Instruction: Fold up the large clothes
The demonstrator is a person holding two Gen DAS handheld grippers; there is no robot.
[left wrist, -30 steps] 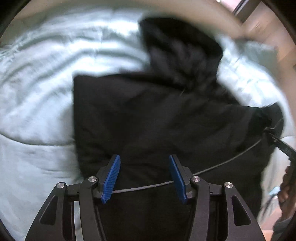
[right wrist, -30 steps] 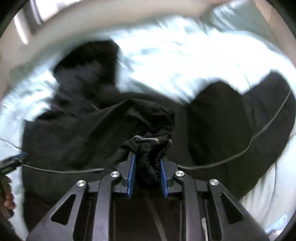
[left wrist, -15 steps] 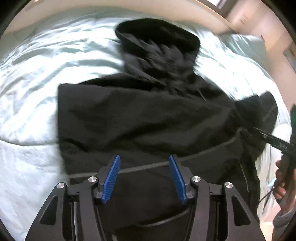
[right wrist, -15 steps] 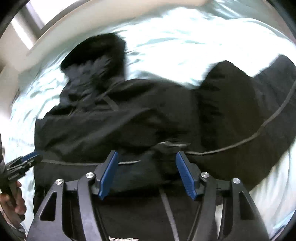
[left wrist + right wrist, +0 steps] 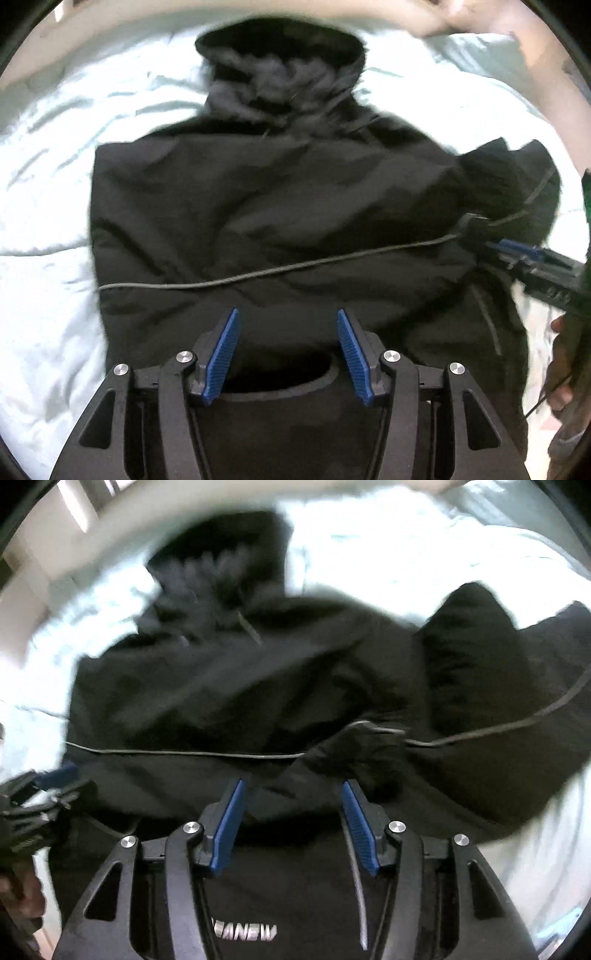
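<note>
Your left tongs stand wide apart above the near part of the black hooded jacket, with nothing between the blue pads; the cloth lies below them, not pinched. Your right tongs are also apart, and their jaws are closing at this moment, yet no fabric sits between those pads either (a bunched fold of the jacket lies just beyond the tips, free of them).

You have the jacket spread on the bed, on a pale, wrinkled sheet. Its hood lies at the far end, toward the headboard, crumpled and blurred. The body is a broad dark block across the middle of the left view, with its left edge straight against the sheet. A thin grey cord runs across the body from that left edge toward the right, where it meets the tip of your other tool coming in from the right edge; part of your hand shows below it.

From the right camera you see the same jacket with the hood at upper left. One sleeve is folded in and humped up on the right side, and the cord crosses the body and carries on over that sleeve. Your left tool enters at the left edge, near the jacket's side. White lettering shows on the dark cloth at the bottom of that view, too blurred to read for certain
</note>
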